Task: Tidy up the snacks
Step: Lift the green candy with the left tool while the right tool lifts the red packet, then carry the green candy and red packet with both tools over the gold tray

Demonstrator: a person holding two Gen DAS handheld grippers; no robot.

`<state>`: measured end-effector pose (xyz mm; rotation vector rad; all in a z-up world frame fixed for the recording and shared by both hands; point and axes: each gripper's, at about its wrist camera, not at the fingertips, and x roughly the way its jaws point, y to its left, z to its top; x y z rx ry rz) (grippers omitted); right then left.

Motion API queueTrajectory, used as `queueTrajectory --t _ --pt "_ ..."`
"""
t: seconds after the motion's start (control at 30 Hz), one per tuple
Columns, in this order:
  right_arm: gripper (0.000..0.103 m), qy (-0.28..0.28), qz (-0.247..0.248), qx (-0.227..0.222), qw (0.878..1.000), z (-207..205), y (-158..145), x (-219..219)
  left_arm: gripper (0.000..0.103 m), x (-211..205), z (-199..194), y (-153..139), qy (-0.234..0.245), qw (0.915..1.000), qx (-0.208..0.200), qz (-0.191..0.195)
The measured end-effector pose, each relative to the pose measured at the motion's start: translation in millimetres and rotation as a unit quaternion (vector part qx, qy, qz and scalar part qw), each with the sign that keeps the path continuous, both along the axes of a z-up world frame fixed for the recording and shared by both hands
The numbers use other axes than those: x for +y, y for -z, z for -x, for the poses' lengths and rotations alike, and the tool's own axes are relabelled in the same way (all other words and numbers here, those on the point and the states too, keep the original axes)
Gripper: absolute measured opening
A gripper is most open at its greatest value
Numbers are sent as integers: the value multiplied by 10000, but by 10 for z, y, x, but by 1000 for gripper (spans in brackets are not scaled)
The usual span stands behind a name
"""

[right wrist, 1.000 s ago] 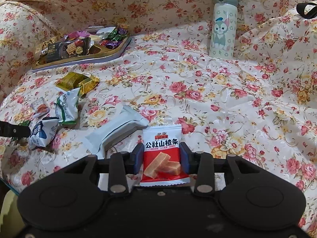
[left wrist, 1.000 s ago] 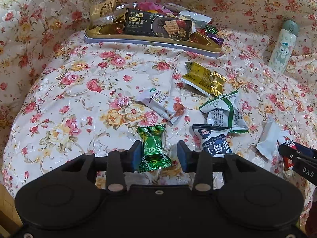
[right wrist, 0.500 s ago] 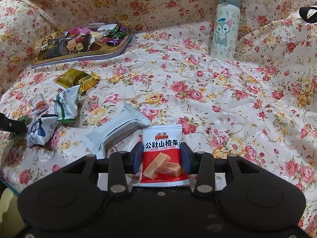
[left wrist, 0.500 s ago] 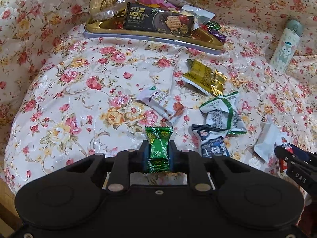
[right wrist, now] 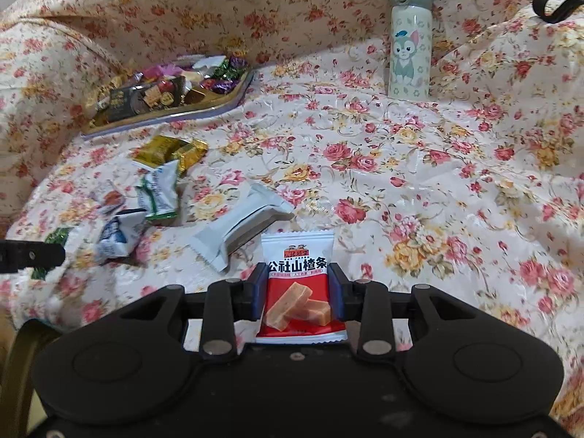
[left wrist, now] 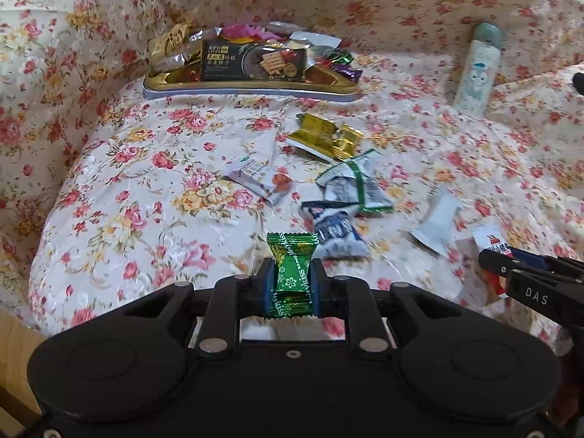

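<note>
Both tongs carry a load in my two feeds. On my left feed, the left gripper point(left wrist: 292, 284) is clamped narrow on the green candy point(left wrist: 293, 273), its blue pads pressing the wrapper's waist while the twisted top fans out above them, clear of the floral cloth point(left wrist: 127, 189). On my right feed, the right gripper point(right wrist: 297, 292) has just been closing and its pads press both edges of the red-and-white hawthorn packet point(right wrist: 298, 284), which stands upright between them. I see the right tongs also at the right edge of the left feed, and the left tongs as a dark bar at the left edge of the right feed. Just beyond the green candy lies a blue-and-white packet point(left wrist: 334, 230), touching a green-striped white packet point(left wrist: 356, 186) behind it. To their left rests a small white bar wrapper point(left wrist: 259, 179); to their right, a plain white packet point(left wrist: 436, 219) lies apart from both. Farther back I note a gold wrapper point(left wrist: 323, 137) lying flat on the cloth. Behind it sits the gold tray point(left wrist: 252, 89), piled with assorted sweets and a dark cracker pack point(left wrist: 253, 62) leaning along its front. Far right, a pale bottle point(right wrist: 408, 42) with a cartoon cat stands upright, well apart from the tray.
</note>
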<state>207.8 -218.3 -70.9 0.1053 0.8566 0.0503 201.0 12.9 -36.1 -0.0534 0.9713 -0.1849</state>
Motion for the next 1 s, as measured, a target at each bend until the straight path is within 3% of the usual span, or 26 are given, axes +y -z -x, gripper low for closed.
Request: queueTrajectory --t 0.27,0.5,1.0 --pt "36 -192 -135 -206 9995 494 -239 86 26 -103 464 -132 26 9994 -207 -282" --pt "36 -433 -273 -245 9984 934 -328 217 26 -157 813 -99 24 9995 -129 -297" --pt "36 -442 -501 262 9974 1502 -258 247 26 -266 1236 123 -88 9978 564 -322"
